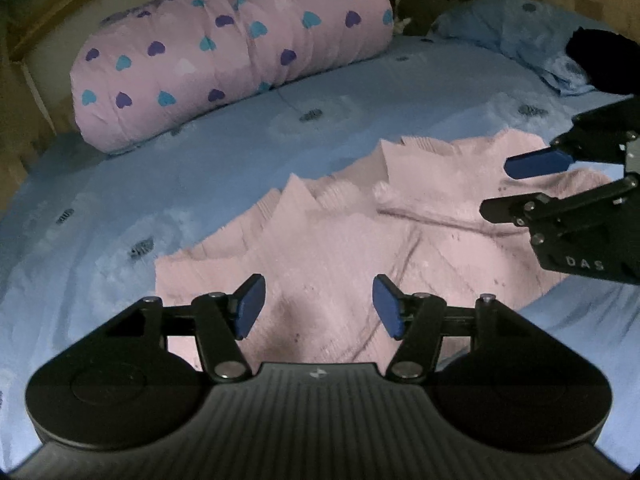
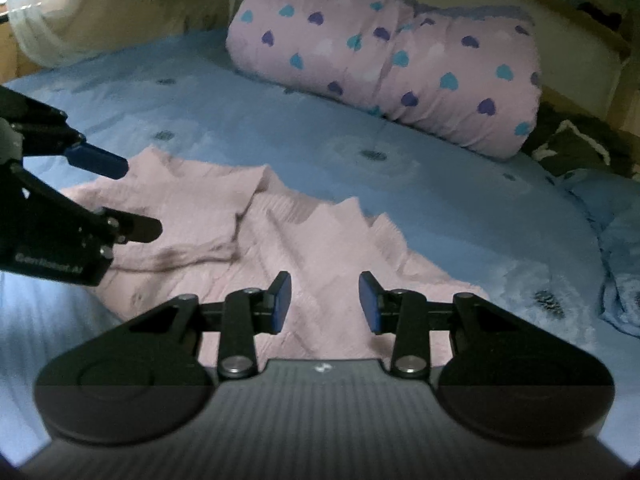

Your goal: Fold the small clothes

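Hovering over the pink garment (image 1: 320, 240) spread on the blue bedsheet (image 1: 160, 168): left gripper (image 1: 319, 306) parted, gripping nothing (pads clear of cloth); right gripper (image 2: 324, 303) likewise apart, empty.

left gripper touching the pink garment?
Cannot tell. In the left wrist view the left gripper has its fingers spread over the pink garment, nothing between them; neither view shows a plain gap or contact.
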